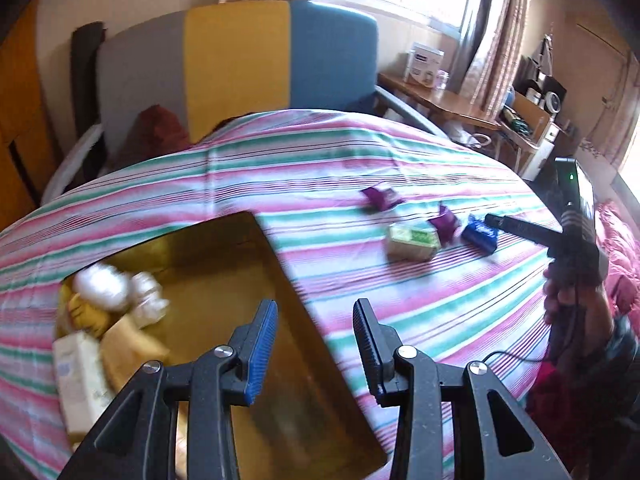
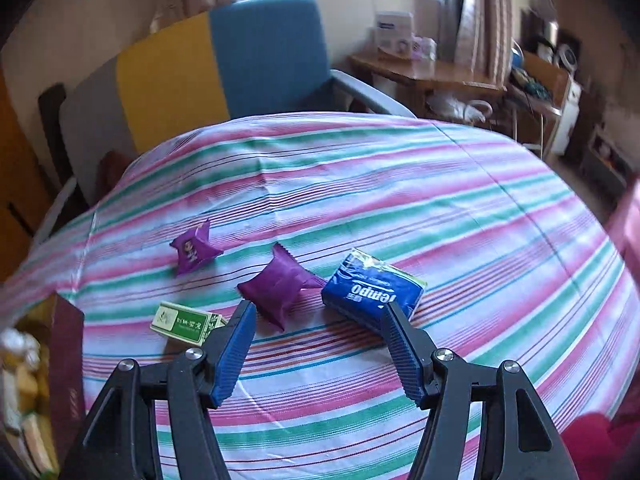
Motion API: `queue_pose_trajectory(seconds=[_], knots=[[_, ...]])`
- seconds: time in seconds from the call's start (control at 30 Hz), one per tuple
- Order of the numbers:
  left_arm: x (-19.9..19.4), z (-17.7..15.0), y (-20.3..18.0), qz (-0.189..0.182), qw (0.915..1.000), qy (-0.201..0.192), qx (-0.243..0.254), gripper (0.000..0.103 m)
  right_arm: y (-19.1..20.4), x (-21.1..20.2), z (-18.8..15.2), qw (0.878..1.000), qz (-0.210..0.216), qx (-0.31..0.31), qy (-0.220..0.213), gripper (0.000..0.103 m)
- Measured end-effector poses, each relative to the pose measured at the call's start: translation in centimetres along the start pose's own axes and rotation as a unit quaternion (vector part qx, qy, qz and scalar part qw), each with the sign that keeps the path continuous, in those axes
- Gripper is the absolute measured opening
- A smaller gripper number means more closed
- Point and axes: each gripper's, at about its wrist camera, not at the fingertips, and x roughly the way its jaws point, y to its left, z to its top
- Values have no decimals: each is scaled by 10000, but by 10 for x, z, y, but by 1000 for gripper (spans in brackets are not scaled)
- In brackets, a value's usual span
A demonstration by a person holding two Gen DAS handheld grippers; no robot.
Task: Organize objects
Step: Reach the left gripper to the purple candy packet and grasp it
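Four small items lie loose on the pink-and-green striped cloth [image 2: 360,168]: two crinkled purple foil sachets [image 2: 195,249] [image 2: 280,285], a blue plastic tissue pack [image 2: 370,286] and a flat green-and-cream carton [image 2: 185,322]. The right gripper [image 2: 320,316] hangs over them, jaws apart and empty. The left gripper [image 1: 316,316] (also parted, holding nothing) hovers above the open brown cardboard box [image 1: 256,264].
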Motion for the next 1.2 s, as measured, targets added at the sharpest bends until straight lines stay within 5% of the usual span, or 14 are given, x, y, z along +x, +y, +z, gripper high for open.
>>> queue_pose_trajectory(seconds=[0.17, 0.57, 0.67, 1.0, 1.1, 1.13, 1.2], knots=[[41, 30, -24, -267, 9990, 341, 90, 39, -2, 0, -3, 9999, 27, 95, 101, 67], [165, 99, -54, -996, 9856, 1224, -602, 46, -4, 1, -2, 9993, 248, 194, 218, 72], [194, 113, -58, -946, 9835, 1351, -741, 53, -7, 1, -1, 9989, 320, 269, 229, 73], [267, 143, -67, -682, 9763, 1723, -1121, 54, -18, 1, 3, 9969, 469, 584, 225, 75], [278, 141, -75, -436, 9809, 1739, -757, 47, -20, 2, 4, 9969, 448, 619, 206, 75], [276, 140, -78, -385, 9831, 1691, -591, 33, -20, 1, 4, 9969, 437, 620, 193, 75], [271, 135, -75, -449, 9840, 1661, -473, 31, -22, 0, 5, 9968, 411, 667, 147, 75]])
